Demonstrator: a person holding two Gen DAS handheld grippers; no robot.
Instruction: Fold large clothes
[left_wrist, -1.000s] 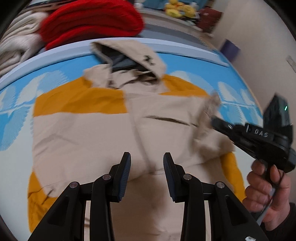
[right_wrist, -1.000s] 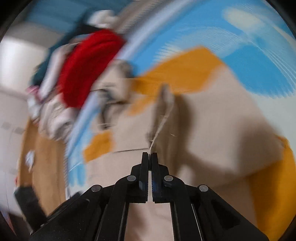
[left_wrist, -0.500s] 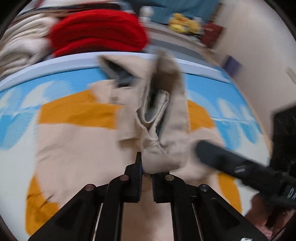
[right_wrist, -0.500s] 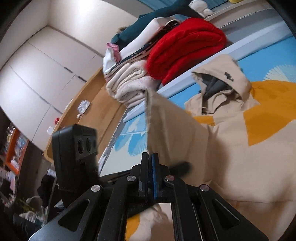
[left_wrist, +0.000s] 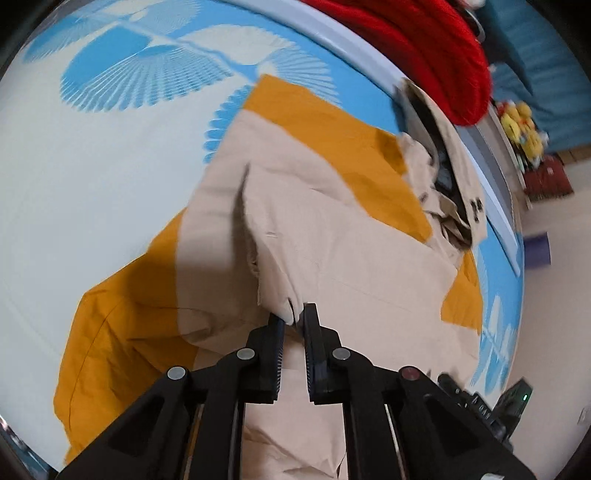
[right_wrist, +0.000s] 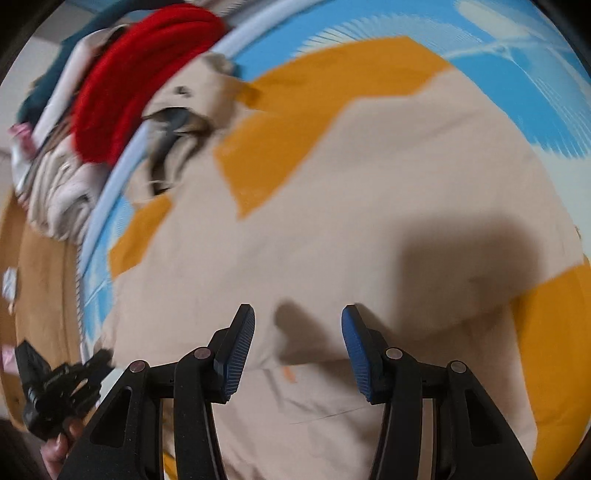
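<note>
Beige-and-orange hooded cotton jacket (left_wrist: 332, 236) spread on blue-and-white patterned bedsheet (left_wrist: 110, 122). Left gripper (left_wrist: 294, 317) pinches jacket's beige cuff. Right gripper (right_wrist: 297, 325) above jacket, jaws just opening, nothing between them.

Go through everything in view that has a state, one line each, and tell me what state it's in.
Left gripper: jaws shut on a beige fabric edge of the hoodie.
Right gripper: jaws just opened, nothing between them.
Hoodie: spread on the bed, partly folded, sleeve lifted.
Hood: open, dark lining showing.
Red knit: folded, on the pile beyond the bed.
</note>
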